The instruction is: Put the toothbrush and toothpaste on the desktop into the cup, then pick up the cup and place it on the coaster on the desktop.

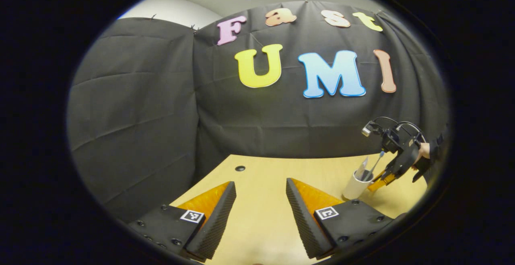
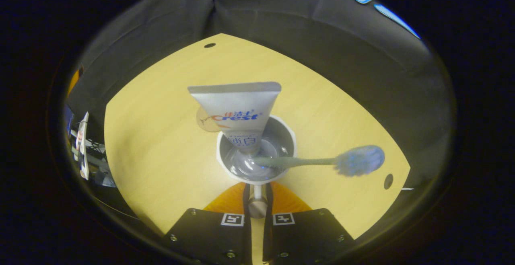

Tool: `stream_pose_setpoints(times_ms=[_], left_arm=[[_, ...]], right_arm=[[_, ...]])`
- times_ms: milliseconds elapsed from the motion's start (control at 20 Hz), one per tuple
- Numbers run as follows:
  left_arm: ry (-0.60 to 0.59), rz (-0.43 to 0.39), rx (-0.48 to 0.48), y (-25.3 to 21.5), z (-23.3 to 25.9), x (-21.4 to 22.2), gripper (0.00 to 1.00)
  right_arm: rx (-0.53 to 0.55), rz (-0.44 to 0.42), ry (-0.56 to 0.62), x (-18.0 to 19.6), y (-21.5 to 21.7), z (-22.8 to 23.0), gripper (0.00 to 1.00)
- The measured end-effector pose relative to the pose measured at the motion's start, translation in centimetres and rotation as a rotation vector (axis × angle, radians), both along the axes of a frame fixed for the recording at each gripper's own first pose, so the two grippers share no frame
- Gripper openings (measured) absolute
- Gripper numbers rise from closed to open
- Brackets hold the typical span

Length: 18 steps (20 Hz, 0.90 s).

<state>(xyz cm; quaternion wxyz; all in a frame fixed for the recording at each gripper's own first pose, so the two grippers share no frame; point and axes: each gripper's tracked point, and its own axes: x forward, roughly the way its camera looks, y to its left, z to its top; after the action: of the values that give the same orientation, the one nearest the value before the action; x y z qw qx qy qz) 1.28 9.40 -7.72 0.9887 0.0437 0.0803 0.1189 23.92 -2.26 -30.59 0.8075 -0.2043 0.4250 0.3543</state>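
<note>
A round white cup [image 2: 256, 152] holds a flat toothpaste tube [image 2: 237, 110] and toothbrush [image 2: 318, 161]; the right hand-held gripper [image 2: 257, 200] grasps its handle. Smooth wooden table [image 2: 161, 136] lies open around. The left hand-held gripper [image 1: 260, 212] gapes released.

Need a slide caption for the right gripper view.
Right hand-held gripper shut on the white cup's handle; toothpaste tube and toothbrush inside.

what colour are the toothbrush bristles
Pale blue, on a grey-green handle. The toothbrush shows best in the right gripper view, its head leaning out of the cup.
</note>
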Motion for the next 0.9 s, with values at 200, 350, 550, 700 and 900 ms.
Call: stream_pose_setpoints(times_ms=[200, 350, 550, 700, 900], left_arm=[[-0.002, 0.009, 0.004, 0.6, 0.0, -0.9, 0.81], [-0.004, 0.022, 0.008, 1.6, 0.3, -1.7, 0.85], [-0.002, 0.045, 0.0, 2.9, 0.2, -2.9, 0.85], [-0.004, 0.058, -0.006, 3.7, 0.4, -3.6, 0.85], [-0.005, 0.074, -0.014, 4.8, 0.4, -4.4, 0.85]], right_arm=[[0.03, 0.015, -0.007, 0.0, 0.2, -0.1, 0.11], [0.034, 0.036, -0.01, 0.3, 0.1, 0.0, 0.11], [0.035, 0.054, -0.006, 0.3, -0.1, -0.2, 0.11], [0.041, 0.055, -0.01, 0.5, 0.0, -0.2, 0.11], [0.034, 0.047, -0.021, 0.4, -0.1, -0.3, 0.11]])
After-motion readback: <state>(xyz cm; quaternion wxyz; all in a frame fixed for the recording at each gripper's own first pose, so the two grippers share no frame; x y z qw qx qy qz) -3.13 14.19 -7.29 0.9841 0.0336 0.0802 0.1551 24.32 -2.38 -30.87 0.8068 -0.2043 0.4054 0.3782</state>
